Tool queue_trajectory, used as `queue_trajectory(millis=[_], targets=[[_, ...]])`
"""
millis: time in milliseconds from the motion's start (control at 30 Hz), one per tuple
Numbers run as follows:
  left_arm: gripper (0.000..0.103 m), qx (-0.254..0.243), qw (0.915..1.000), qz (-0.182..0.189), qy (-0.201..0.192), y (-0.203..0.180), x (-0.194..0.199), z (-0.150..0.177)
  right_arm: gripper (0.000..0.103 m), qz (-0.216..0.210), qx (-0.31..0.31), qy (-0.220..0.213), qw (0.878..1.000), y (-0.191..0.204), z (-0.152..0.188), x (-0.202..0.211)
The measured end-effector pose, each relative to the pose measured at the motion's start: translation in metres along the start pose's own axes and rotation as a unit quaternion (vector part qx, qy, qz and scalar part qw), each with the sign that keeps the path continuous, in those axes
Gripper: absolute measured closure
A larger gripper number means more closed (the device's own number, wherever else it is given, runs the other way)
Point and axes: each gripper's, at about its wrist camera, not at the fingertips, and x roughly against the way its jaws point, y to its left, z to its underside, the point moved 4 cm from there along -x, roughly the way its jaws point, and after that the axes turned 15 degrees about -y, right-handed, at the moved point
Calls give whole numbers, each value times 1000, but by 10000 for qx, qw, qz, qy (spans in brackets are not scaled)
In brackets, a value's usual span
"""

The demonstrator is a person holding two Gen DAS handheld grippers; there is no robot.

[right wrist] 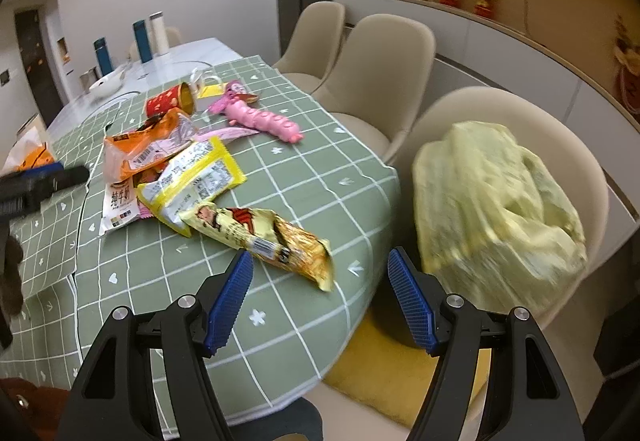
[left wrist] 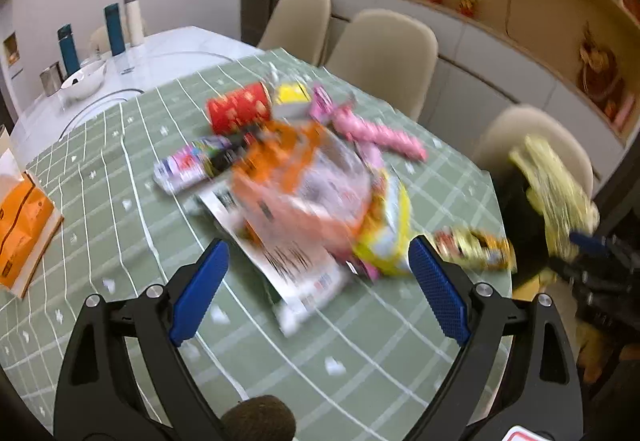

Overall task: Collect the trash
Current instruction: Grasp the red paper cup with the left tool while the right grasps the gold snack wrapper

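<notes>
A heap of trash lies on the green checked tablecloth point(right wrist: 280, 321): an orange wrapper point(right wrist: 148, 145), a yellow-edged wrapper point(right wrist: 196, 177), a white milk wrapper point(right wrist: 120, 205), a tipped red paper cup point(right wrist: 170, 101), a pink bumpy item point(right wrist: 260, 119) and a golden snack wrapper point(right wrist: 264, 237). My right gripper point(right wrist: 320, 261) is open at the table's edge, and the golden wrapper lies just ahead of its left finger. A crumpled pale yellow bag point(right wrist: 496, 209) is by the chair, right of the fingers, not between them. My left gripper point(left wrist: 318, 253) hovers open over the blurred heap point(left wrist: 304, 193).
Beige chairs point(right wrist: 384, 61) line the table's far and right sides. An orange tissue box point(left wrist: 20, 225) sits at the left. Thermos bottles point(right wrist: 142, 41) and a white bowl point(right wrist: 106, 83) stand on the bare white tabletop at the back. A yellow mat point(right wrist: 380, 361) lies on the floor.
</notes>
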Motion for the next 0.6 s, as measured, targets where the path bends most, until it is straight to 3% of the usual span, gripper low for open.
queue_trajectory(millis=[67, 167, 467, 600], targets=[[9, 185, 9996, 130, -185, 20, -13, -18, 37, -60, 17, 26, 10000, 4, -1, -8], [9, 182, 9996, 104, -210, 47, -46, -37, 37, -84, 97, 92, 9999, 8, -1, -18], [10, -273, 9996, -22, 117, 98, -161, -91, 37, -59, 122, 307, 9994, 4, 8, -33], [12, 96, 9982, -558, 204, 97, -190, -102, 37, 100, 80, 452, 9989, -2, 14, -43]])
